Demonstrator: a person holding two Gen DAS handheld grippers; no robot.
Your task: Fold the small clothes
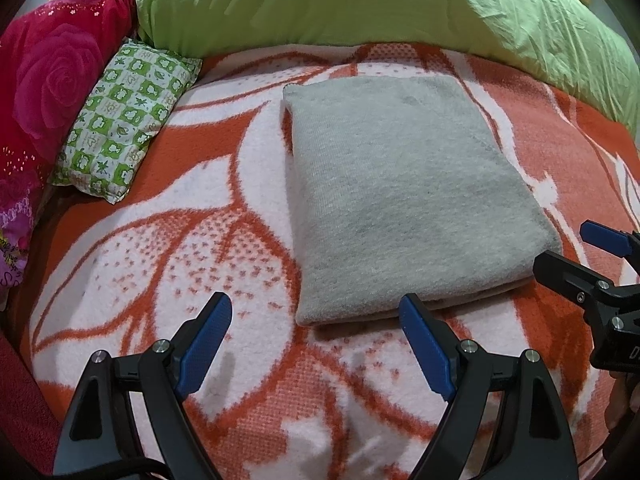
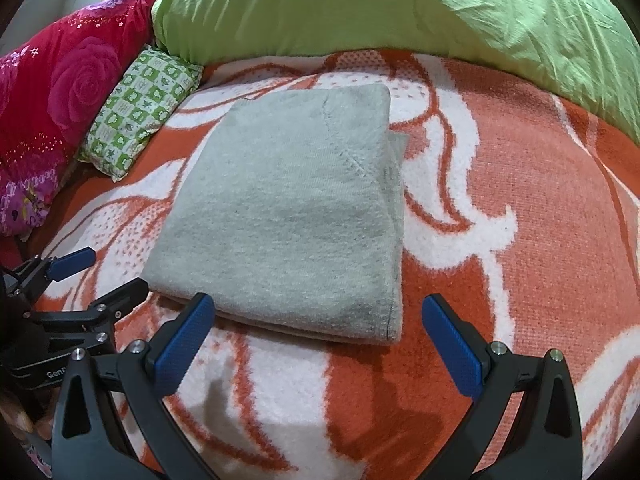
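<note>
At the blanket's far left edge a red rose-print pillow [image 1: 52, 80] leaned, with a small green checked pillow [image 1: 128, 120] just beside it; the orange-and-white blanket [image 1: 200, 240] carried everything. The left gripper [image 1: 316, 312] hovered near the blanket's near edge, jaws spread wide and gripping nothing; the folded grey garment [image 1: 408, 196] lay flat mid-blanket, its near edge just beyond the fingertips. The right gripper [image 2: 318, 312] stood equally wide, empty, at the garment's near right corner; a green duvet [image 2: 380, 8] bulged along the far edge.
</note>
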